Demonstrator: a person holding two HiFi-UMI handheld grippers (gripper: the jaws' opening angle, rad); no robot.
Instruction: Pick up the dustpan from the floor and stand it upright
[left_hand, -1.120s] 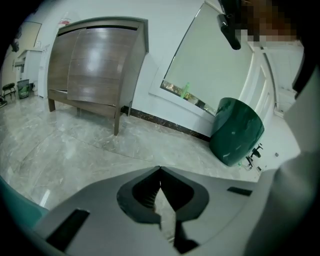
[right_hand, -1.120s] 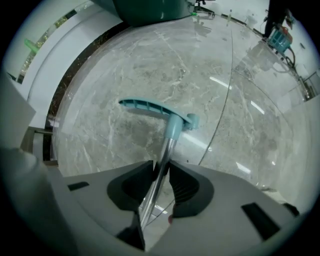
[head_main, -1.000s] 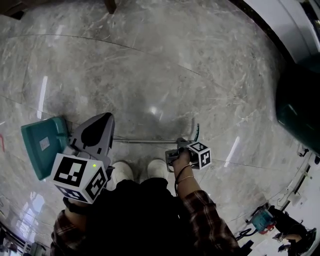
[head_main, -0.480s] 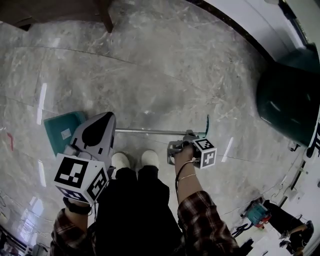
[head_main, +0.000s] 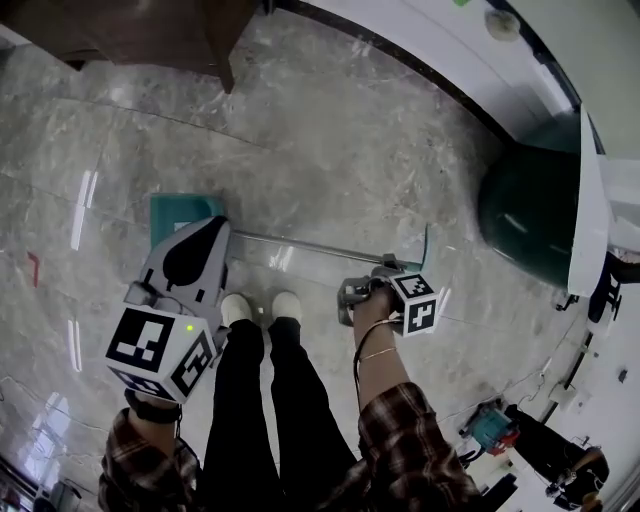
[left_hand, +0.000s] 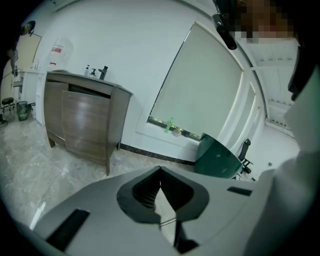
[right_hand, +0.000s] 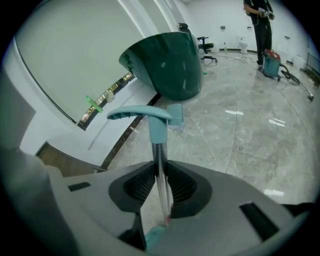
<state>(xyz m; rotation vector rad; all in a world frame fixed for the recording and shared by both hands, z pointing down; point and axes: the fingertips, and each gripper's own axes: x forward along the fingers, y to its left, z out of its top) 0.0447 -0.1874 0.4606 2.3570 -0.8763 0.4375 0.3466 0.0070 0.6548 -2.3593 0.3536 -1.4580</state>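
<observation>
One teal dustpan (head_main: 175, 212) hangs crosswise over the floor (head_main: 330, 150) in the head view, left tool (head_main: 214, 230) at its pan end; left gripper view: jaws closed tip to tip; right gripper view: downward-tilted right tool (right_hand: 160, 170) clamps the metal handle (right_hand: 160, 152).

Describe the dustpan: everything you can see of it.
The dustpan has a teal plastic pan, a long silvery pole and a curved teal handle. It runs crosswise before the person's shoes, pan partly hidden behind the left gripper. The right gripper is shut on the pole near the handle.
</observation>
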